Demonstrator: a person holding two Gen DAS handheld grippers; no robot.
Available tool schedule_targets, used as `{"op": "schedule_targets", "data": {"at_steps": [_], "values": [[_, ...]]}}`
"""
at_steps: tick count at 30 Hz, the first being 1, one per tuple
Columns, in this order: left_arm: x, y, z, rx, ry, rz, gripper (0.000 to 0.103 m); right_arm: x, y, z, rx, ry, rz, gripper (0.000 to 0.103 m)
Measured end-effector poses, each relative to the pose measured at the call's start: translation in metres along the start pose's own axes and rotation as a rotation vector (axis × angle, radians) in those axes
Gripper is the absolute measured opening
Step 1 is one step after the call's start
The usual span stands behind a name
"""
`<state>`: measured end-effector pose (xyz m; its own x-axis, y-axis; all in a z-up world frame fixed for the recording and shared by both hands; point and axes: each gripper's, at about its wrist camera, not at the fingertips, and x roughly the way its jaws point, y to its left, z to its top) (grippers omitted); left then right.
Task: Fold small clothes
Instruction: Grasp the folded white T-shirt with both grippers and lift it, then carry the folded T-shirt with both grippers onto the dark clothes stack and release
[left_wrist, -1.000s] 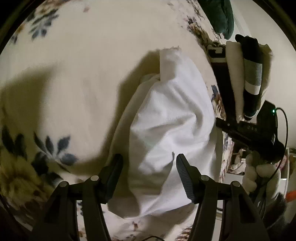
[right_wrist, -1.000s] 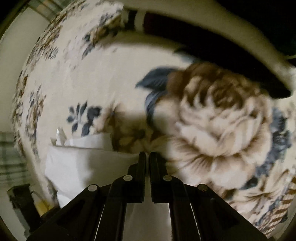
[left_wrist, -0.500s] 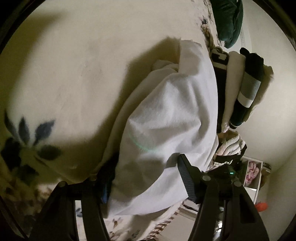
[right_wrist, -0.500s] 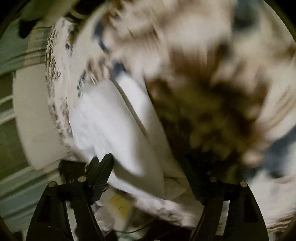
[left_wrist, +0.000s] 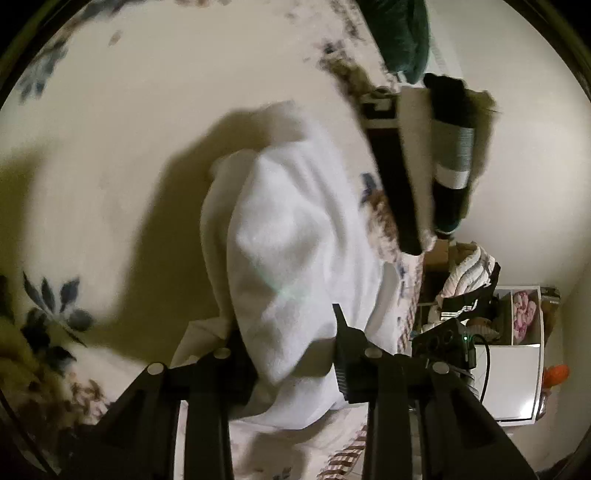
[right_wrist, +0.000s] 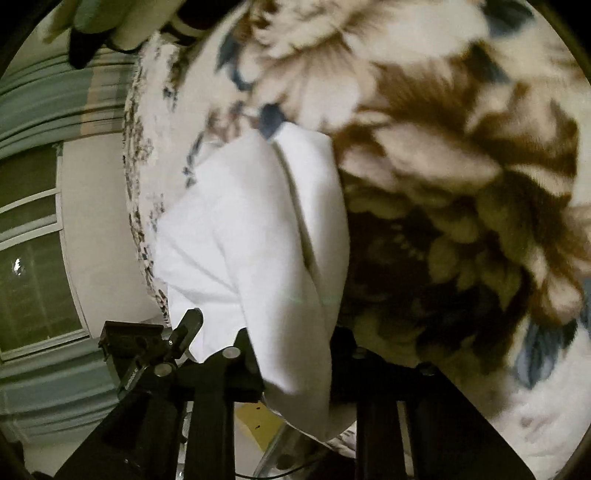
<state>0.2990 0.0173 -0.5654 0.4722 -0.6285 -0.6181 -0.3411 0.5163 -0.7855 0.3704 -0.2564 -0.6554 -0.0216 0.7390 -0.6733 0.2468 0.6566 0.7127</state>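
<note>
White garment (left_wrist: 295, 236) on floral blanket (left_wrist: 110, 147), both claws just closed onto it, folded clothes (left_wrist: 436, 147) beside.

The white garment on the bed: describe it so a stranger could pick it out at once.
Find the floral blanket that covers the bed. Near its edge lies the white garment, bunched up, one end between the left gripper fingers. Unlike the dark striped clothes stacked beyond it, it is plain white, with no pattern.
</note>
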Motion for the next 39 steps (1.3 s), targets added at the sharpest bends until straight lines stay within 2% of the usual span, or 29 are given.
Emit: {"op": "schedule_targets", "data": {"at_steps": [7, 12, 16, 20, 23, 26, 28, 30, 32, 34, 36, 39], "values": [[-0.034, -0.062, 0.022, 0.083, -0.045, -0.018, 0.024, -0.046, 0.048, 0.002, -0.043, -0.052, 0.06, 0.019], [-0.052, -0.138, 0.057, 0.169, -0.046, -0.07, 0.024, -0.11, 0.1, 0.014, -0.086, -0.125, 0.104, 0.018], [-0.064, -0.227, 0.096, 0.28, -0.076, -0.134, 0.024, -0.175, 0.138, 0.029, -0.138, -0.213, 0.132, 0.018], [-0.067, -0.332, 0.141, 0.419, -0.102, -0.215, 0.024, -0.245, 0.193, 0.061, -0.203, -0.335, 0.168, 0.018], [-0.063, -0.413, 0.178, 0.548, -0.145, -0.244, 0.024, -0.298, 0.235, 0.094, -0.248, -0.439, 0.213, 0.018], [-0.037, -0.463, 0.213, 0.638, -0.163, -0.22, 0.024, -0.345, 0.267, 0.136, -0.29, -0.55, 0.254, 0.018], [-0.003, -0.472, 0.233, 0.668, -0.143, -0.166, 0.024, -0.355, 0.271, 0.168, -0.273, -0.585, 0.261, 0.018], [0.038, -0.46, 0.245, 0.676, -0.109, -0.083, 0.024, -0.352, 0.259, 0.205, -0.228, -0.601, 0.241, 0.018], [0.092, -0.428, 0.259, 0.652, -0.039, 0.044, 0.024, -0.336, 0.238, 0.233, -0.181, -0.58, 0.204, 0.018], [0.135, -0.395, 0.261, 0.621, 0.039, 0.145, 0.024, -0.301, 0.204, 0.267, -0.108, -0.533, 0.116, 0.018], [0.155, -0.376, 0.258, 0.627, 0.069, 0.197, 0.024, -0.273, 0.176, 0.287, -0.051, -0.493, 0.047, 0.018], [0.158, -0.381, 0.251, 0.649, 0.069, 0.217, 0.027, -0.254, 0.156, 0.302, -0.016, -0.471, -0.003, 0.023]]}}
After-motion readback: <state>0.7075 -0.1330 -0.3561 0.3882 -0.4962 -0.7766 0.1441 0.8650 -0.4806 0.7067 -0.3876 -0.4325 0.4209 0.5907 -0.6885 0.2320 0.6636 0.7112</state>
